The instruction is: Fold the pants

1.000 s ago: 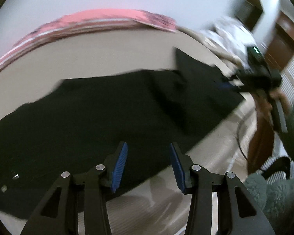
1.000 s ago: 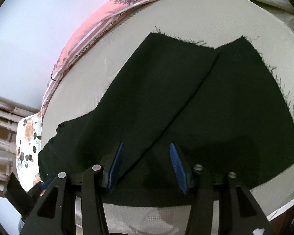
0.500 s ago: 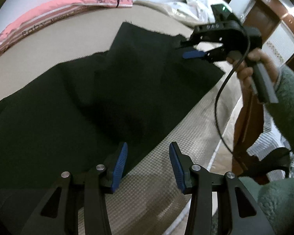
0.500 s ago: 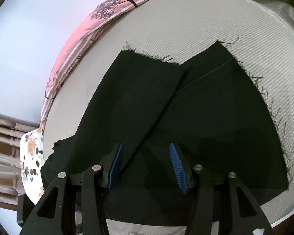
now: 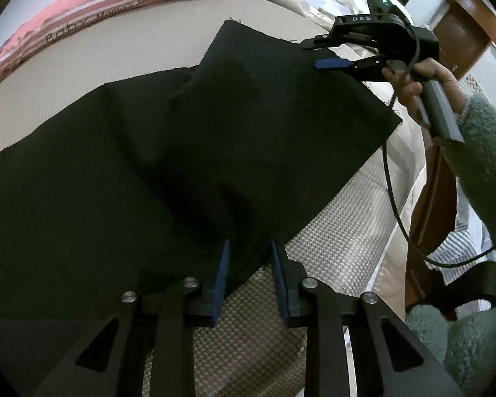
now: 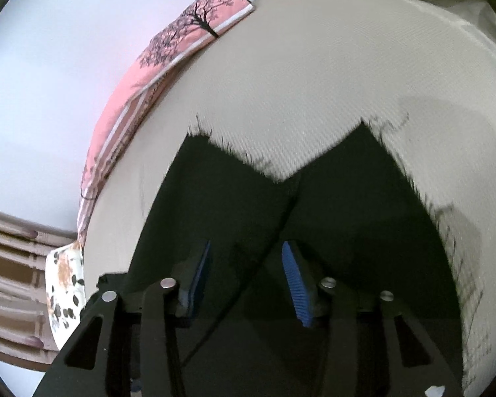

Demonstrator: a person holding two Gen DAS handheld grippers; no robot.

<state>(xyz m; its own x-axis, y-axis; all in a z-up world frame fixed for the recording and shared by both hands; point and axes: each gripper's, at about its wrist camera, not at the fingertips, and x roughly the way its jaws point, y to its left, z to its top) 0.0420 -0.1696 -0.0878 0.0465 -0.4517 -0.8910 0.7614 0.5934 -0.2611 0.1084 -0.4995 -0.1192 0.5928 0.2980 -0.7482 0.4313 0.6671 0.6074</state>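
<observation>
Black pants point(image 5: 168, 152) lie spread on a beige bed, with frayed leg ends point(image 6: 281, 165) toward the far side. My left gripper point(image 5: 249, 264) is open, its blue-padded fingers straddling the near edge of the pants. My right gripper point(image 6: 246, 264) is open and low over the legs, with the dark fabric between its fingers. The right gripper also shows in the left wrist view point(image 5: 347, 56), at the pants' far right corner, held by a hand in a green fleece sleeve.
A pink pillow with a tree print point(image 5: 115, 3) lies along the bed's far edge by the white wall. A floral cloth point(image 6: 64, 284) and wooden furniture point(image 5: 463, 33) stand beside the bed. The bed's right edge point(image 5: 396, 215) drops to the floor.
My left gripper has moved forward so its fingers now straddle the pants' edge. My right gripper has dropped lower and closer over the legs. Both stayed open.
</observation>
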